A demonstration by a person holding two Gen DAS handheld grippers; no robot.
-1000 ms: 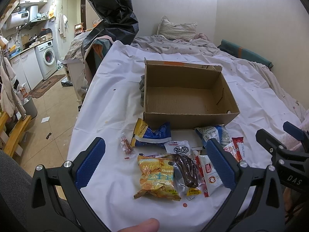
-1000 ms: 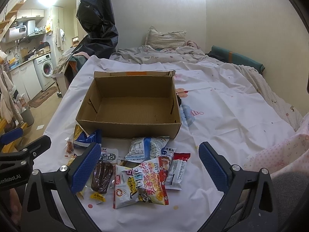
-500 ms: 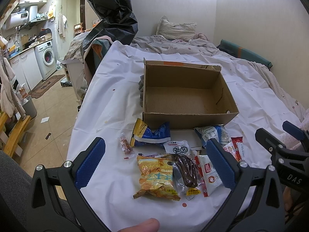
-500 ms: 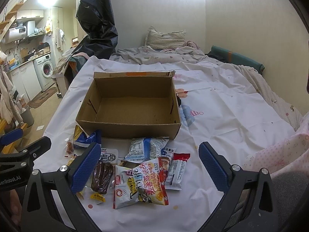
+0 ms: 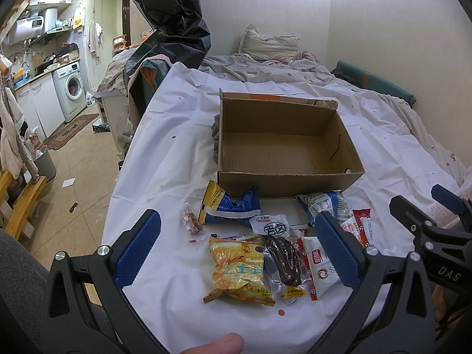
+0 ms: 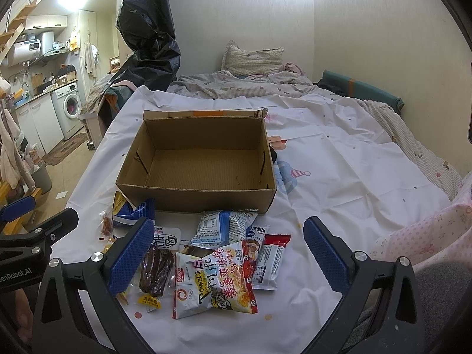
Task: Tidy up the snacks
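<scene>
In front of open brown cardboard box [image 6: 196, 165]: box empty | foil snack packets [image 6: 218, 271] all unpacked | left gripper [image 5: 236, 253], right gripper [image 6: 227, 261] jaws spread, holding nothing | task unstarted

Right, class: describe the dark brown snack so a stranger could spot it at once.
Find the open brown cardboard box on the white sheet; snacks lie before it. Beside the yellow cheese-snack bag lies a clear packet of dark brown meat, the only see-through pack showing glossy dark contents.

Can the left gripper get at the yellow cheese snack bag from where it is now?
Probably yes: the left gripper is open with the yellow cheese snack bag lying between its fingers, nothing on top; a dark meat packet touches its right edge.
</scene>
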